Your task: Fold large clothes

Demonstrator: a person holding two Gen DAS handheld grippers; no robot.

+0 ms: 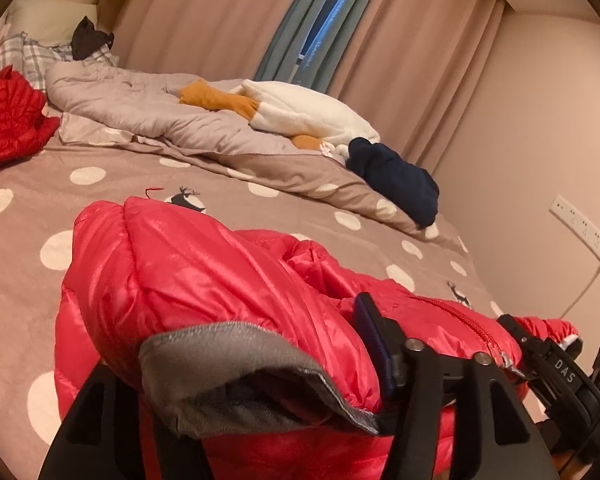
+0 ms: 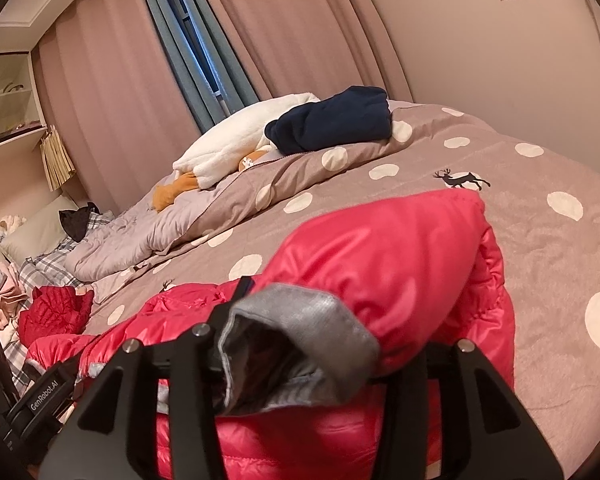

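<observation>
Left wrist view: left gripper (image 1: 260, 384) clamped on grey knit cuff (image 1: 236, 376) of shiny red puffer jacket (image 1: 204, 272), jacket bunched on taupe polka-dot bedspread (image 1: 28, 288). Right gripper (image 1: 556, 364) just beside, at jacket zipper edge.

Right wrist view: right gripper (image 2: 300, 364) pinched on second grey cuff (image 2: 296, 328); jacket (image 2: 400, 256) on bed near edge. Folded navy garment (image 2: 332, 118) well apart, on rumpled duvet.

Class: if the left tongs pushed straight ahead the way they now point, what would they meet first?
Probably more of the red jacket they grip, bunched right ahead; beyond it the dotted bedspread, though depth is unclear.
</observation>
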